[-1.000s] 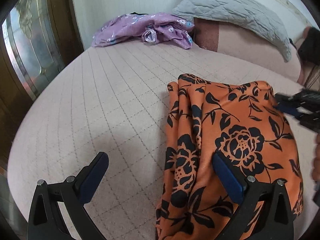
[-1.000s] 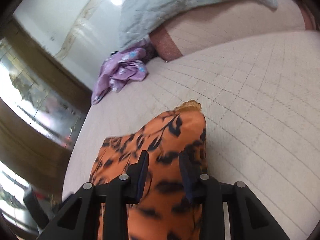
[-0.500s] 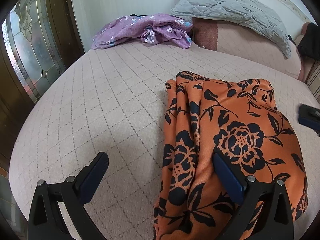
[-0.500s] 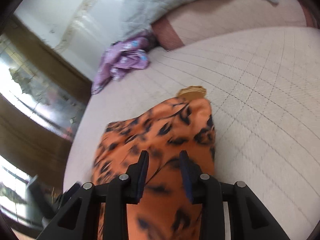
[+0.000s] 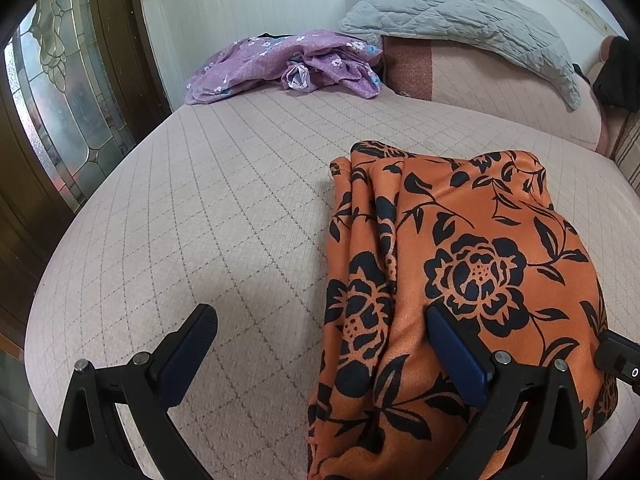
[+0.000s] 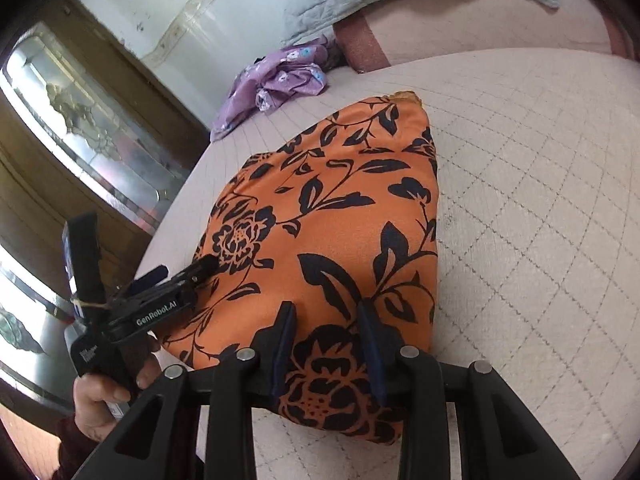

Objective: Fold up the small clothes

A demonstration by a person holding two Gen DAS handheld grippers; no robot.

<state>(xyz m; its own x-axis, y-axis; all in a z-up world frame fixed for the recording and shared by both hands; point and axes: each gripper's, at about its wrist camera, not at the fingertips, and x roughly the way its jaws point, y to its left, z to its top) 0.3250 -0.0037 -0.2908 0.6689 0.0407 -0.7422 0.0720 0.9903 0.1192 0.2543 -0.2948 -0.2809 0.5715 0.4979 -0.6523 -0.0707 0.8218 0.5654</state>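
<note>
My right gripper (image 6: 326,344) sits nearest, its two dark blue pads partly spread and hanging over the near edge of the orange cloth with the black flower print (image 6: 332,216); I can't tell whether they pinch a ridge of it or only frame it. The cloth lies flat on the pale pink quilted bed (image 6: 540,200), already folded to a rough rectangle, its long axis running away from my right gripper toward the far left. My left gripper (image 5: 320,356) is spread wide and holds nothing: its right pad rests over the cloth's left part, its left pad over bare bed. In that view the cloth (image 5: 460,272) runs from beside the tongs toward the far right, with loose pleats bunched along its left edge.

As I judge it, the next fold turns on the near short edge, and my right hand is closer to it, so it should carry that edge to the far end.

Farther off lie a crumpled purple flowered garment (image 5: 288,60) and a grey quilted pillow (image 5: 460,12).
</note>
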